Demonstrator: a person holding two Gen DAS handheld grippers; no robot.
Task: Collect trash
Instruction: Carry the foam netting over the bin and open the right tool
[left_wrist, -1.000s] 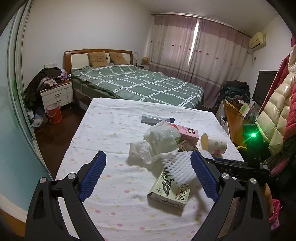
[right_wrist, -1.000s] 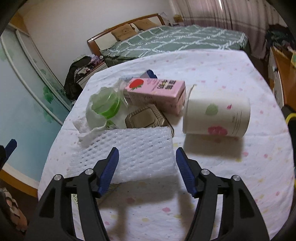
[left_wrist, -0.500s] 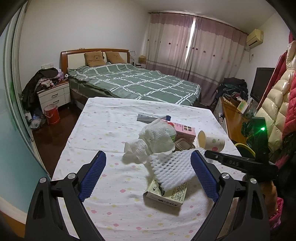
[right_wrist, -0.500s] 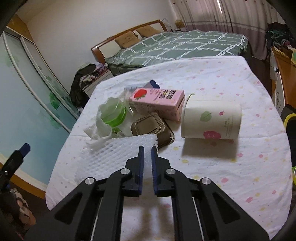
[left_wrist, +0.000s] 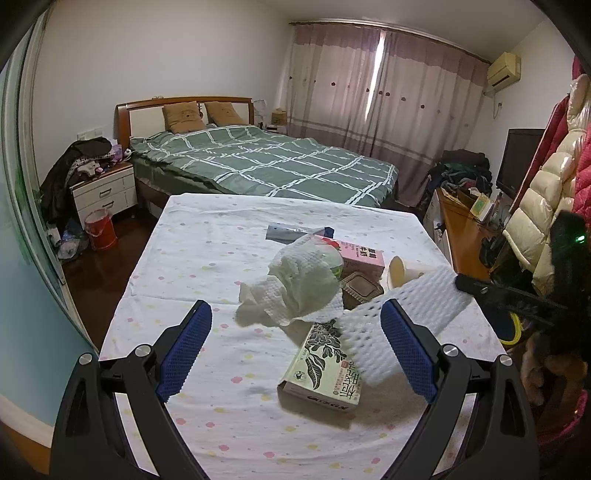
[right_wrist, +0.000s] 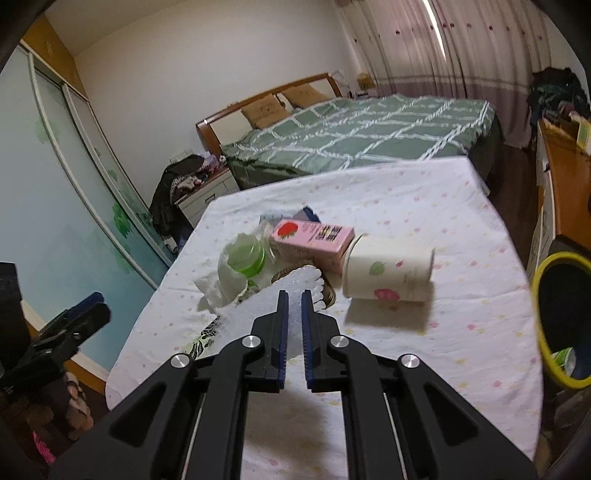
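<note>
My right gripper (right_wrist: 292, 295) is shut on a white foam net sheet (right_wrist: 301, 277) and holds it above the dotted tablecloth (right_wrist: 461, 295). In the left wrist view the sheet (left_wrist: 406, 314) hangs slanted over a printed tea box (left_wrist: 321, 365), pinched at its right end. My left gripper (left_wrist: 295, 308) stands open and empty before the pile. The pile holds a crumpled paper towel (left_wrist: 295, 284), a pink milk carton (right_wrist: 314, 240), a paper cup on its side (right_wrist: 388, 273), a brown plastic tray (left_wrist: 360, 290) and a green-lidded cup (right_wrist: 245, 258).
A dark bin with a yellow rim (right_wrist: 561, 317) stands off the table's right side. Behind the table is a bed (left_wrist: 258, 162). A wooden desk (left_wrist: 461, 232) and hanging coats (left_wrist: 546, 206) lie to the right, and a red bucket (left_wrist: 98, 229) sits on the floor at left.
My right gripper closed on the foam net sheet, then lifted it up and to the right, uncovering the tea box. The left gripper stayed put and open.
</note>
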